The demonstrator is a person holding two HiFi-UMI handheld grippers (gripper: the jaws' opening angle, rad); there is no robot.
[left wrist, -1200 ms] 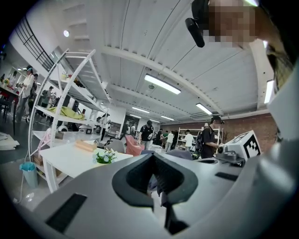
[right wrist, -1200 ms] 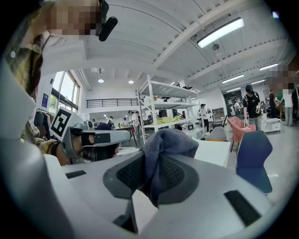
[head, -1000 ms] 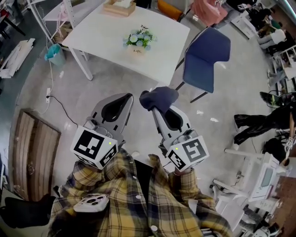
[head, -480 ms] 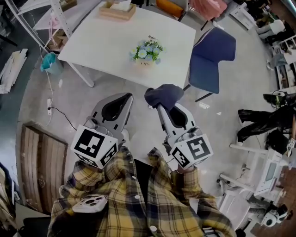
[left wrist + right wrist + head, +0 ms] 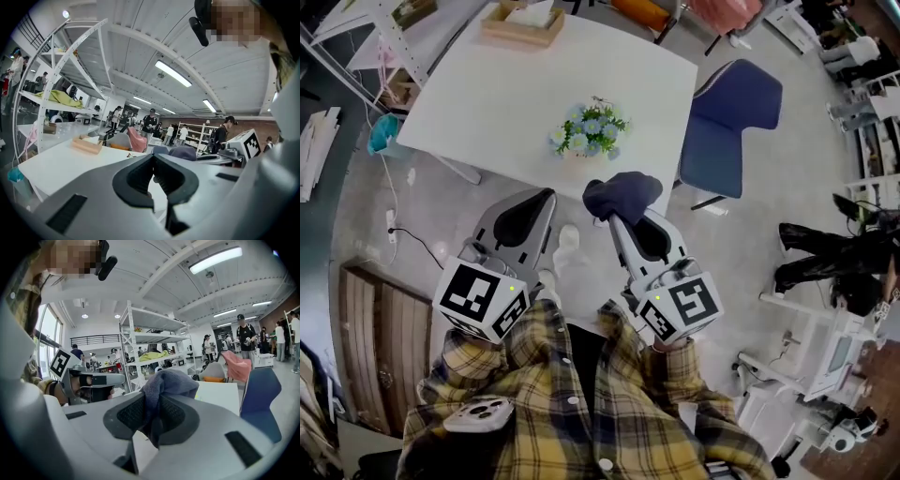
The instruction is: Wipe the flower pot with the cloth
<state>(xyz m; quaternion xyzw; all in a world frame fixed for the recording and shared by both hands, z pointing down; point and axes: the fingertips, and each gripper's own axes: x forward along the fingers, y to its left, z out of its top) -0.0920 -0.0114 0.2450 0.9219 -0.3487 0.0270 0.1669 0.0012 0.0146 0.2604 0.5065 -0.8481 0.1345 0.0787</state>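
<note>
- Head view: the flower pot (image 5: 579, 166) stands upright near the front edge of the white bench (image 5: 516, 94), ahead of both sets of jaws and between their two lines.
  - It sits ahead-right of the left gripper (image 5: 546, 195) and ahead-left of the right gripper (image 5: 614, 214).
  - Both tips are about equally near, neither touching.
  - The cloth (image 5: 622, 195) bunches over the right jaws, its front edge just short of the pot.
- Left gripper view: left gripper (image 5: 153, 162) has its jaws closed together with nothing between them.
  - Bench (image 5: 61, 159) lies ahead and to the left. The pot can't be made out here, as the gripper body blocks the low foreground.
  - Cloth (image 5: 183, 152) shows just to the right.
- Right gripper view: right gripper (image 5: 152, 414) has its jaws clamped on the cloth (image 5: 168, 383), which bulges forward past the tips.
  - Bench (image 5: 218, 397) lies ahead-right. The pot is hidden behind the cloth.
- My read: this is the approach step, no wiping yet. The next move turns on swinging the cloth ahead and slightly left onto the pot wall — pot axis vertical, jaws near level.
</note>
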